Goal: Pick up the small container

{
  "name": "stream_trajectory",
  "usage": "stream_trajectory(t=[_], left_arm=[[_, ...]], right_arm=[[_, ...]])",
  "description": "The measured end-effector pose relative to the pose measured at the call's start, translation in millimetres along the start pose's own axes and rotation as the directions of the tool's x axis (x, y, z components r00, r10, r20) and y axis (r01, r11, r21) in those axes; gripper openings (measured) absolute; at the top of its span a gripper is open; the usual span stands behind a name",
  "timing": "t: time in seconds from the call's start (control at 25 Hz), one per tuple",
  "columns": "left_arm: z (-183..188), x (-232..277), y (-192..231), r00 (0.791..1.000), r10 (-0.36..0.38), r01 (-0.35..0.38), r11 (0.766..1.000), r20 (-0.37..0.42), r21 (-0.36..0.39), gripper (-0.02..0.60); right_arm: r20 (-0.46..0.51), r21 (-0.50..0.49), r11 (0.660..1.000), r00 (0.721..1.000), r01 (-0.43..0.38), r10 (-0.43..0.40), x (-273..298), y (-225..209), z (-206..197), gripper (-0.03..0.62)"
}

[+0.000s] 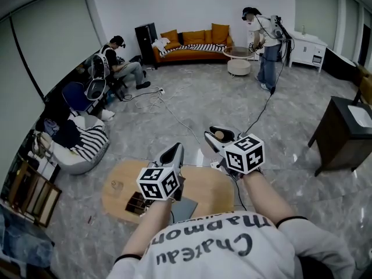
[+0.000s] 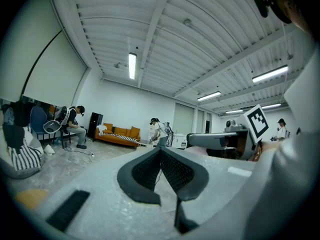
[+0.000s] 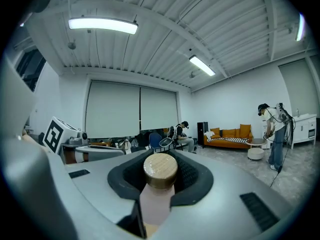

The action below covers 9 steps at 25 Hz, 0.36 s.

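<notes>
Head cam steep down, gripper cams level, all share sofa

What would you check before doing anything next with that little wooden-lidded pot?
1. The right gripper grips the small container: ok, its pads press the sides.
2. The wooden lid sits on the container: ok.
3. The left gripper is free to help: ok, jaws together with nothing between them.
4. The container is held clear of the wooden table: ok.
5. The grip is firm enough not to slip: cannot tell.
</notes>
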<state>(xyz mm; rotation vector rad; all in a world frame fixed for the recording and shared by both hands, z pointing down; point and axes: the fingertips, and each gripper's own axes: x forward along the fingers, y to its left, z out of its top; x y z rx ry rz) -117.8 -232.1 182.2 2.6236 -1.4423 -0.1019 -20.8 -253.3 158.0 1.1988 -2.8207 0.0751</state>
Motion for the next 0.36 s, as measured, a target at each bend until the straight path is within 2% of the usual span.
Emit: stream_trajectory(t=[0.36], left_arm=[[-3.1, -7.1, 8.3, 1.0, 0.004, -0.004, 1.0, -0.008, -0.001, 0.014]], right_arm=[[-0.008, -0.002, 1.0, 1.0, 0.002, -0.002, 5.0, 7.3, -4.2, 0.1]])
